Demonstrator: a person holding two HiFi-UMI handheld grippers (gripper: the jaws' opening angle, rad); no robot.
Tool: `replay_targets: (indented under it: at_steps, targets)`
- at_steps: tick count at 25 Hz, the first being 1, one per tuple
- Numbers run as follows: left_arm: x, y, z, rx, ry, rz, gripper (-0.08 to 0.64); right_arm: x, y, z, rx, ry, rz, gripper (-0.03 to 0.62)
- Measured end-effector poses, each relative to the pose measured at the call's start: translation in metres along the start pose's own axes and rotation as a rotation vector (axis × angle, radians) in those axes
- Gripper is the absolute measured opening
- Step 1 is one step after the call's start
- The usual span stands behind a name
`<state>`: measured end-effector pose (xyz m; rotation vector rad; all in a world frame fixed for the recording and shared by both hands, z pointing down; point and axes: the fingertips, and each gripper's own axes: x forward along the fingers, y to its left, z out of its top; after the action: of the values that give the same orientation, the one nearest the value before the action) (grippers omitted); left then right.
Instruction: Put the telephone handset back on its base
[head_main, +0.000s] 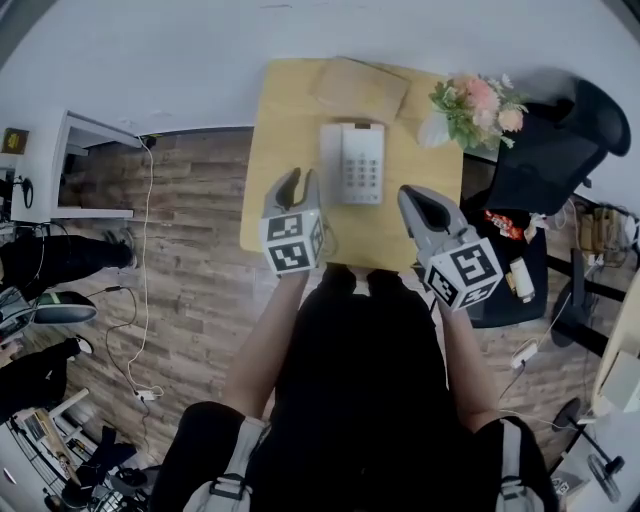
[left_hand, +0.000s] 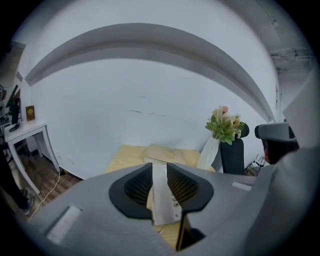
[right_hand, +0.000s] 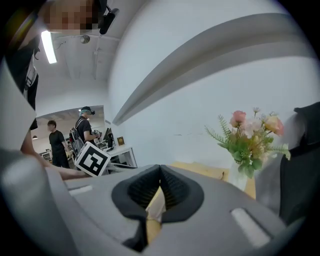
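Left claw (left_hand: 159, 170) stands partly open and grips nothing; right claw (right_hand: 160, 174) is closed and empty. The handset (head_main: 331, 160) appears seated along the left side of its base (head_main: 363, 165) on the table (head_main: 285, 110), just ahead of your left claw and clear of it. Placement looks complete. Next, draw both claws away and confirm the handset sits flat.

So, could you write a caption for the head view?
The left gripper and right gripper hover before the telephone, handset on its base, on a wooden table with flowers.
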<state>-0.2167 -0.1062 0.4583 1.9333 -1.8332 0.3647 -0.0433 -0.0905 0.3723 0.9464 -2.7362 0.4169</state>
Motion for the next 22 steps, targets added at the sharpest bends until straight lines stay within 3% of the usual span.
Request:
replay_targets:
  at_steps: [12,22]
  targets:
    - [-0.047,-0.066,0.028,-0.005,-0.094,0.007,0.054,-0.034,-0.024,0.009,-0.062,-0.02,0.085,0.003]
    - [-0.066,-0.116,0.021,0.021,-0.12,0.014,0.017,-0.069,-0.046,0.001,-0.072,-0.035,0.113,0.003]
